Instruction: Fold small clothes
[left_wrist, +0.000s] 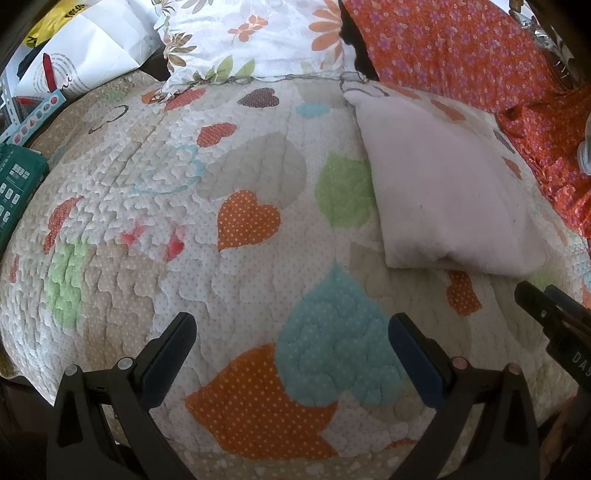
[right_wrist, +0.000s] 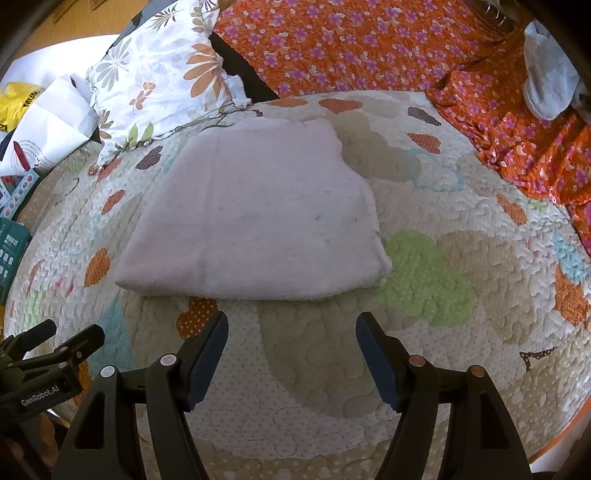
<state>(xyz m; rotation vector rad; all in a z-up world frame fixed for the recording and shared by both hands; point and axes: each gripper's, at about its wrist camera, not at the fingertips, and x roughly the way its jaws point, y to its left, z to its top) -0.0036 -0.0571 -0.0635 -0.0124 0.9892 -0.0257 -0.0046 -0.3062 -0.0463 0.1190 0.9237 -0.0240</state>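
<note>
Soft daylight, fisheye edges, slight blur

1. The left gripper (left_wrist: 291, 332) had a black plastic frame with triangular cut-outs; its fingers (left_wrist: 415, 363) carried dark blue pads.
2. Round pale and pinkish pins sat on its finger arms.
3. The right gripper (right_wrist: 291, 332) was built alike, with copper-coloured pins on one arm, silver ones on the other.
4. White "GenRobot.AI" lettering marked the left gripper's black body in the right wrist view.

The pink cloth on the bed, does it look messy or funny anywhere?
Not really. The pink cloth lies folded flat on the heart quilt, edges fairly even, with only a few tiny dark specks. Both grippers hang open, apart from it.
</note>
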